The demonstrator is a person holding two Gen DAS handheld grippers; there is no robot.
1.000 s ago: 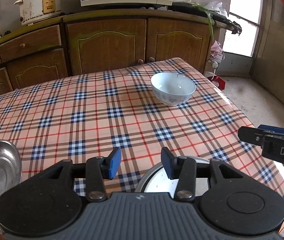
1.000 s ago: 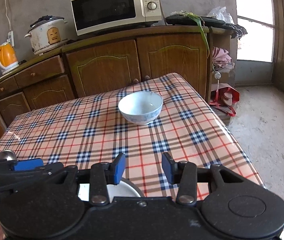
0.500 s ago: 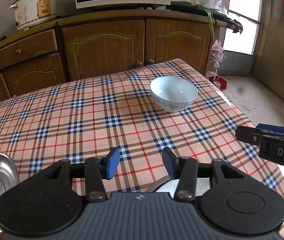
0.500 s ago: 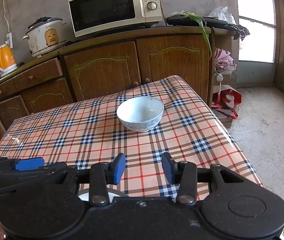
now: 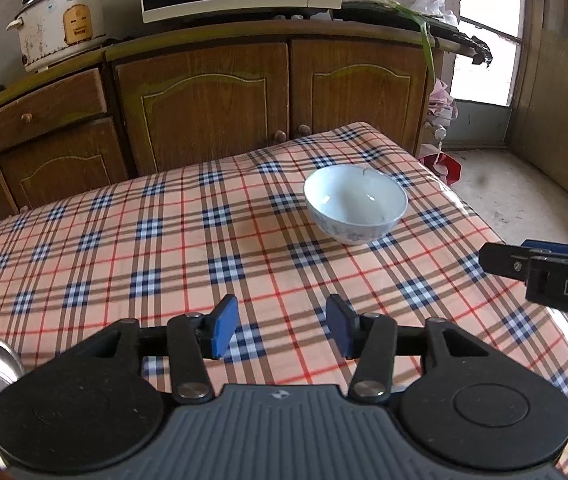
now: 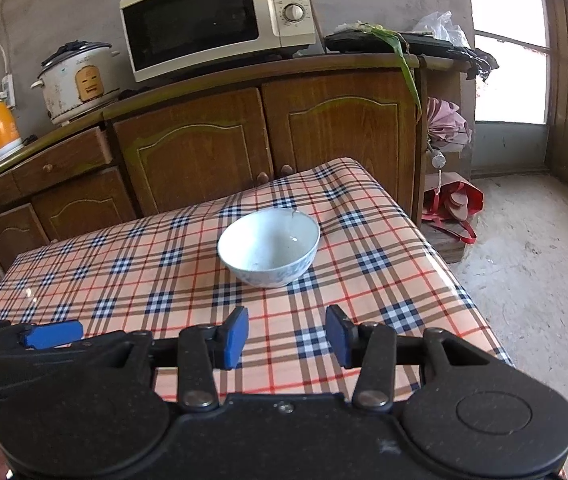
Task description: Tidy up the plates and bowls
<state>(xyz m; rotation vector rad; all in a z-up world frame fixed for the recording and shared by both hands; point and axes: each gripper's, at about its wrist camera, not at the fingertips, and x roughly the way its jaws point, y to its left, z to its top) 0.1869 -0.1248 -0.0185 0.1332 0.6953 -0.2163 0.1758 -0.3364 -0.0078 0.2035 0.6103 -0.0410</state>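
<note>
So both grippers, left [image 5: 281, 330] and right [image 6: 287, 336], are partly open and empty, the right's jaws widening, probably for the white ceramic bowl [image 6: 268, 246] ahead on the plaid-covered table [image 6: 155, 280].

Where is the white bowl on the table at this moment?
The white bowl stands upright on the checked tablecloth, toward the far right corner of the table near the wooden cabinets; in both wrist views it is ahead of the grippers, untouched.
</note>
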